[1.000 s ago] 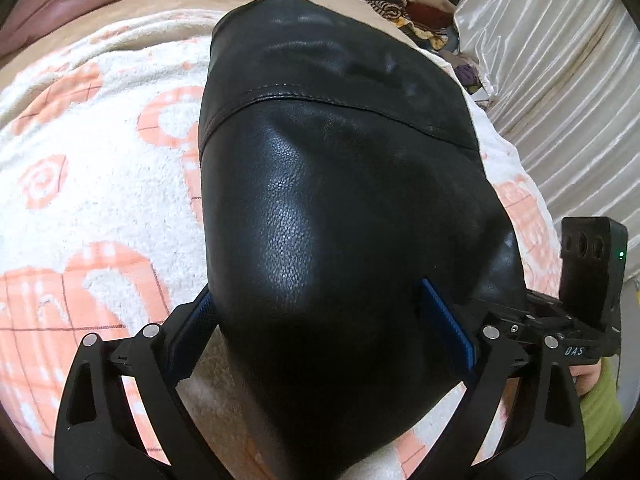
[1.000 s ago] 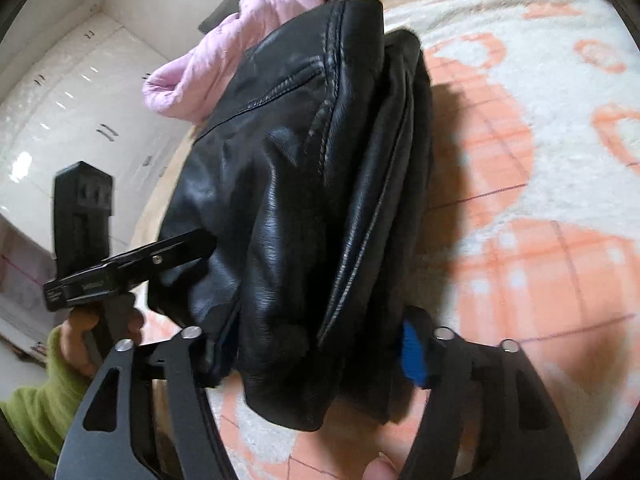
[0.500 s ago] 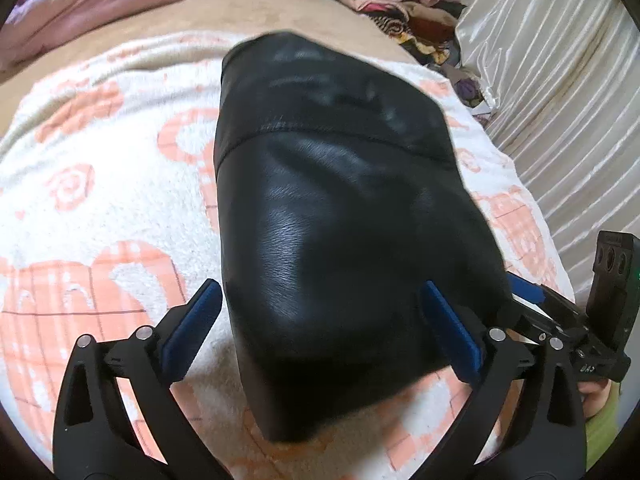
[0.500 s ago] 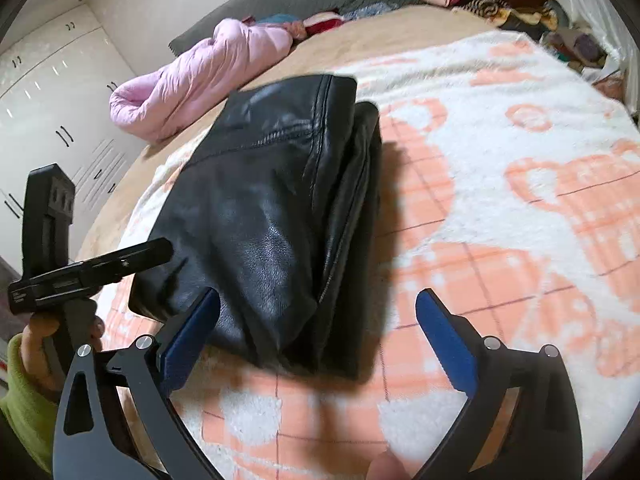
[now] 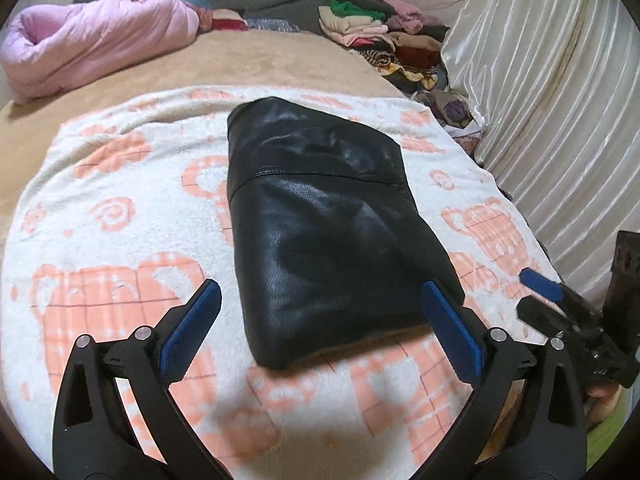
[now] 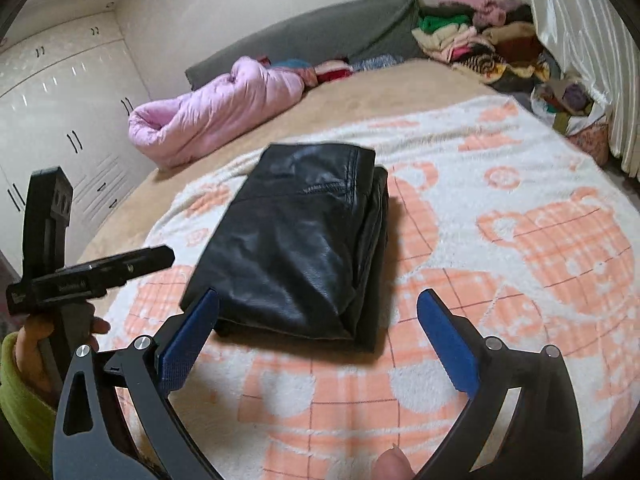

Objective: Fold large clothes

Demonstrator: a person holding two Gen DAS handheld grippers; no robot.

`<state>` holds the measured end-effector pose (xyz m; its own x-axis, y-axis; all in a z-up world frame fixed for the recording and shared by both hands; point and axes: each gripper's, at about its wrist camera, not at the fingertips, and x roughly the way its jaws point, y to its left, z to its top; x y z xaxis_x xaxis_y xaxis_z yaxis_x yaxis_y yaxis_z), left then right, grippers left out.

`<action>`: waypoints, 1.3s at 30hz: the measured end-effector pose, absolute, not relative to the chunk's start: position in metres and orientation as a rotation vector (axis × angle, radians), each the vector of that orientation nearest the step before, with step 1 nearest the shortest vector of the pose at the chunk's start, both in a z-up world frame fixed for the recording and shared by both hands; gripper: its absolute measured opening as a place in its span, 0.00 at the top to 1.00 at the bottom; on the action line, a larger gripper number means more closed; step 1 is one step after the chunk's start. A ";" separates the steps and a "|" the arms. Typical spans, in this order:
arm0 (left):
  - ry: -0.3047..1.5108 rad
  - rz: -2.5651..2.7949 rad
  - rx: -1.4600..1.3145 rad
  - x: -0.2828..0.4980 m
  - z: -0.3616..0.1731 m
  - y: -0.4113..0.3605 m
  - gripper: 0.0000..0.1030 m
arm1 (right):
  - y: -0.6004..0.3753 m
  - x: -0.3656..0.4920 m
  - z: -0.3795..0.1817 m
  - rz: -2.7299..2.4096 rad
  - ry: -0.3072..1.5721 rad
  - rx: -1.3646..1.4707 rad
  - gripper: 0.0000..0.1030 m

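Lying folded on the blanket (image 5: pixel 100 208) toward twelve o'clock of both tongs, the black leather jacket (image 5: pixel 320 232) was seen released; the left gripper (image 5: pixel 320 332) and right gripper (image 6: pixel 320 336) were held spread, empty; the stacked edges at three o'clock would best be squared gently, loose layers being pressed flat
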<state>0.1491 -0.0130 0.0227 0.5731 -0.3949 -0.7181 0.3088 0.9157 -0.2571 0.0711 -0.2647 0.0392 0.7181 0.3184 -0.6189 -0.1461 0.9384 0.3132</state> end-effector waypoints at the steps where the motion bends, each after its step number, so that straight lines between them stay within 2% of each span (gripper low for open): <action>1: 0.864 -0.414 -0.110 0.145 0.024 -0.012 0.09 | -0.265 0.064 0.043 0.253 0.709 0.248 0.04; 13: 0.803 -0.344 -0.078 0.091 0.019 0.002 0.09 | -0.246 0.009 0.052 0.188 0.591 0.141 0.04; 29: 0.825 -0.271 -0.103 0.058 -0.020 0.025 0.09 | -0.227 -0.008 0.002 0.137 0.684 0.083 0.04; 39: 0.840 -0.268 -0.111 0.056 -0.025 0.025 0.09 | -0.228 -0.005 -0.002 0.153 0.707 0.107 0.04</action>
<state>0.0564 0.0247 -0.0253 0.6364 -0.2778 -0.7196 0.1910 0.9606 -0.2020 -0.0054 -0.2282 -0.0023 0.7501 0.1758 -0.6376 -0.1033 0.9833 0.1496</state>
